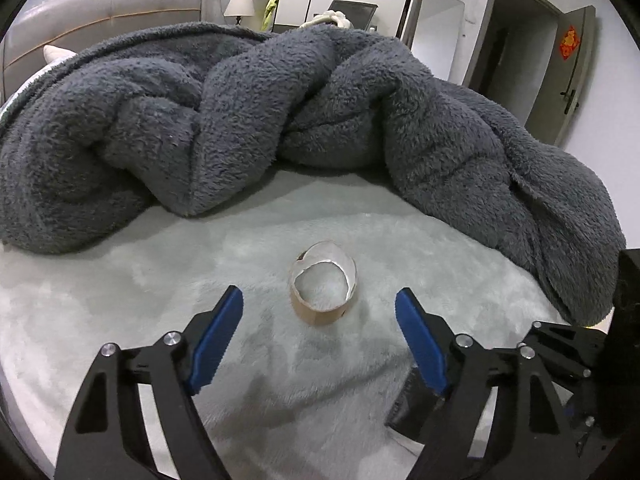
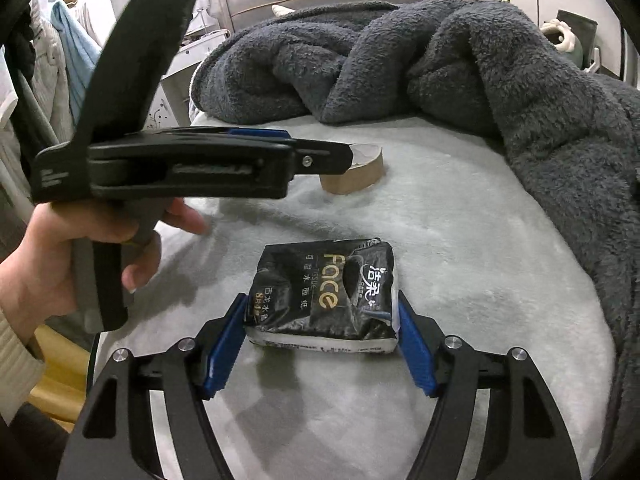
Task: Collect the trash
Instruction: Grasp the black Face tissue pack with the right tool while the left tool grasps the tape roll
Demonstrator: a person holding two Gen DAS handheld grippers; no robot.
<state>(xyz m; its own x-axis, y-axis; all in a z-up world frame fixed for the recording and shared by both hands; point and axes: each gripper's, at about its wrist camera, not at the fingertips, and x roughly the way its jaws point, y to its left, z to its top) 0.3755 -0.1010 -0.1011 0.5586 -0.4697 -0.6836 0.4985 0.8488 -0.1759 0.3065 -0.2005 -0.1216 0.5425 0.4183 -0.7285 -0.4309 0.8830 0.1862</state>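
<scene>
On a pale fleece bed cover point(image 1: 120, 280), the left gripper point(image 1: 320, 312) stands wide open and empty around a cardboard tape core point(image 1: 323, 298), touching nothing. The right gripper point(image 2: 322, 332) brackets a black tissue pack point(image 2: 326, 292), blue pads at its two sides; a firm squeeze cannot be confirmed. A grey blanket point(image 1: 280, 120) lies heaped behind.

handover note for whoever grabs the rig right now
Left gripper: open, empty, aimed at the tape core, which stands on the bed just ahead of its fingertips.
Right gripper: pads against both sides of the tissue pack, which still lies on the bed.
Done: nothing collected yet.
Left: lift the pack, grab the core, bin both. No bin in view.
</scene>
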